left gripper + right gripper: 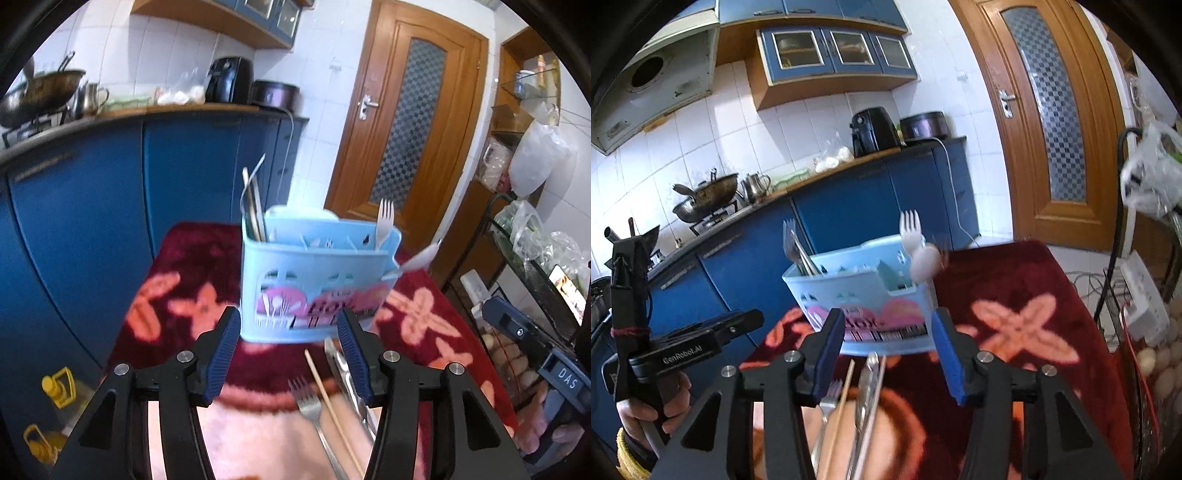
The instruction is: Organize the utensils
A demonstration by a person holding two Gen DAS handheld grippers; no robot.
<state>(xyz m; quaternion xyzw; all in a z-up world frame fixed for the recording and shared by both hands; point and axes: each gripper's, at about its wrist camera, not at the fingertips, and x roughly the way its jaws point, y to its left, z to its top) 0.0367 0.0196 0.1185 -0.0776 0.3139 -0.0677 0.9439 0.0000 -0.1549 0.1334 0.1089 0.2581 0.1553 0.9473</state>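
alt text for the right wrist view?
Open right gripper with empty jaws faces a light blue utensil caddy on a red floral cloth; a fork, chopstick and tongs lie below.

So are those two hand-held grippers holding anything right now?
Nothing. The left hand-held gripper and right hand-held gripper are both open, with the loose utensils lying untouched on the cloth.

Ahead of my left tool [286,354] the blue caddy [314,273] blocks the way, with cutlery sticking up from both ends. The fork [308,406], chopstick [328,402] and what look like tongs [345,373] lie beneath. Bare blanket-covered surface [177,266] left of the caddy leaves room; my right tool [888,350] has open blanket to its right.
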